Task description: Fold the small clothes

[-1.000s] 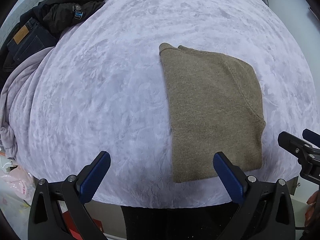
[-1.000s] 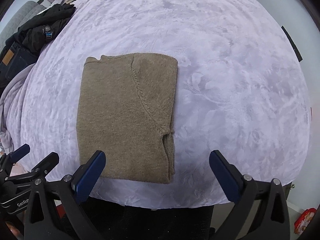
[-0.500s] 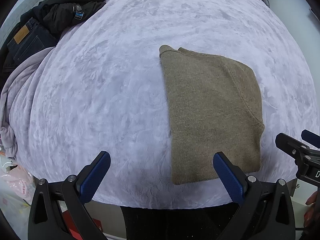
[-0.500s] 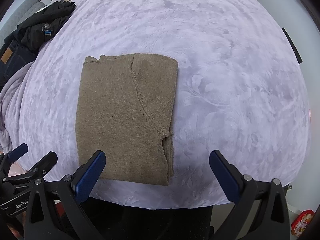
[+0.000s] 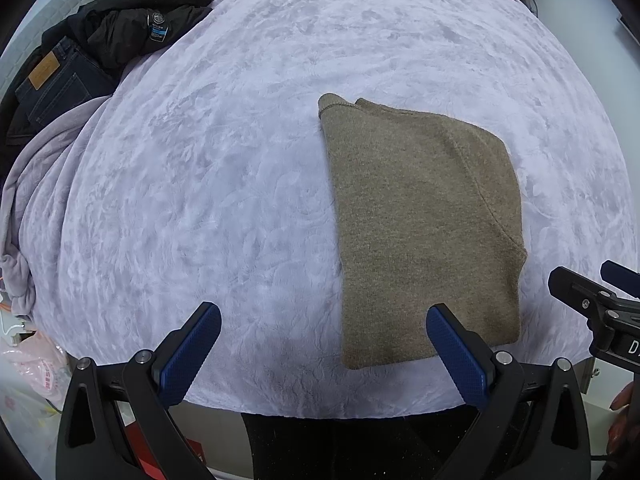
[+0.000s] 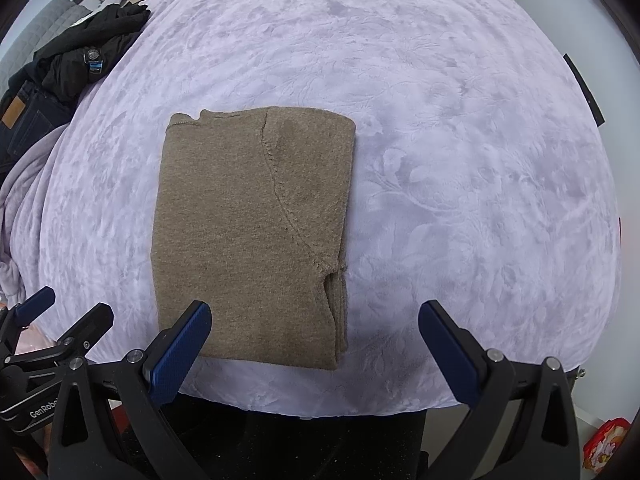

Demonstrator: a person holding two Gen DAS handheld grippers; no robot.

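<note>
With both grippers' fingers spread and empty, sweater point(image 6: 252, 236) lies lengthwise ahead, between left gripper point(image 5: 320, 354) and right gripper point(image 6: 314, 352)

Left wrist view: from the near edge of the bed point(image 5: 240, 160), facing forward and down between spread blue pads point(image 5: 188, 354). Right wrist view: same edge, further right, equally close. Shared: folded brown sweater point(image 5: 424, 224) point(image 6: 248, 232), lilac cover, dark clothes pile point(image 5: 132, 28) point(image 6: 84, 56) at far left.
</note>
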